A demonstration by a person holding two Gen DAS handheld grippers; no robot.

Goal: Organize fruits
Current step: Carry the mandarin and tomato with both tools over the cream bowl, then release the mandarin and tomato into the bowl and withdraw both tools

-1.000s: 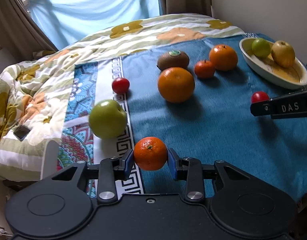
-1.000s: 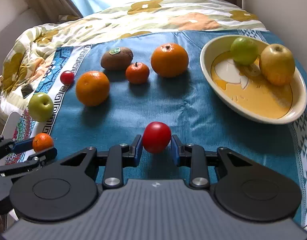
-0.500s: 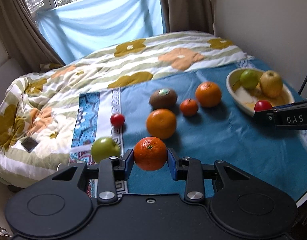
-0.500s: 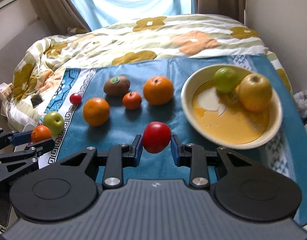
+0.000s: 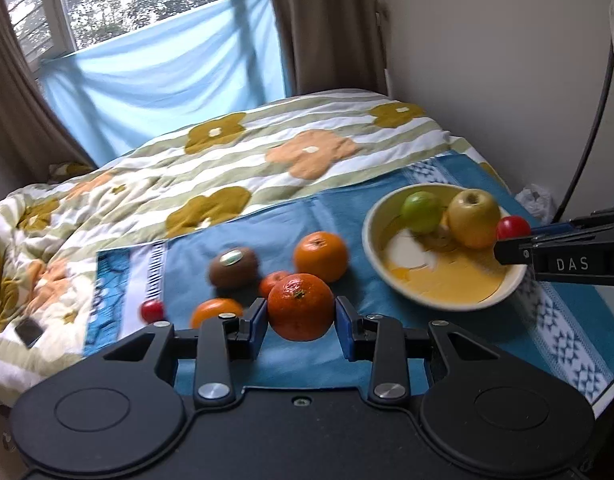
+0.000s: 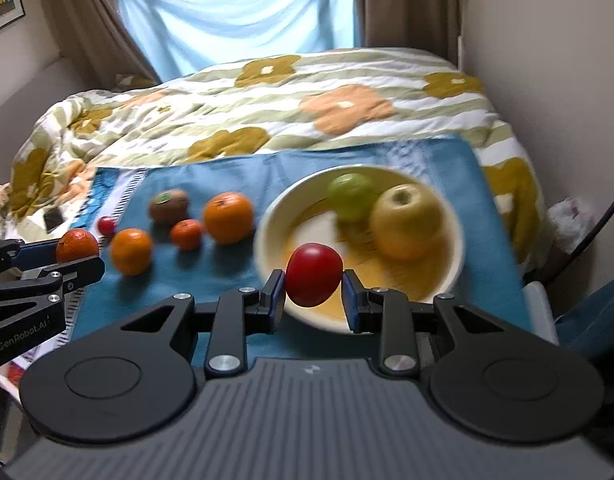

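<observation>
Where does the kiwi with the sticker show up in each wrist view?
Left wrist: the kiwi lies left of centre on the blue cloth, up-left of the held mandarin.
Right wrist: the kiwi lies left of centre, far from the bowl.
Shared landmark: the cream bowl, right of the kiwi in both.

My left gripper: matte black body, blue pads, silver screws at five and seven o'clock. My right gripper: ribbed grey deck; its side reads "DAS".
</observation>
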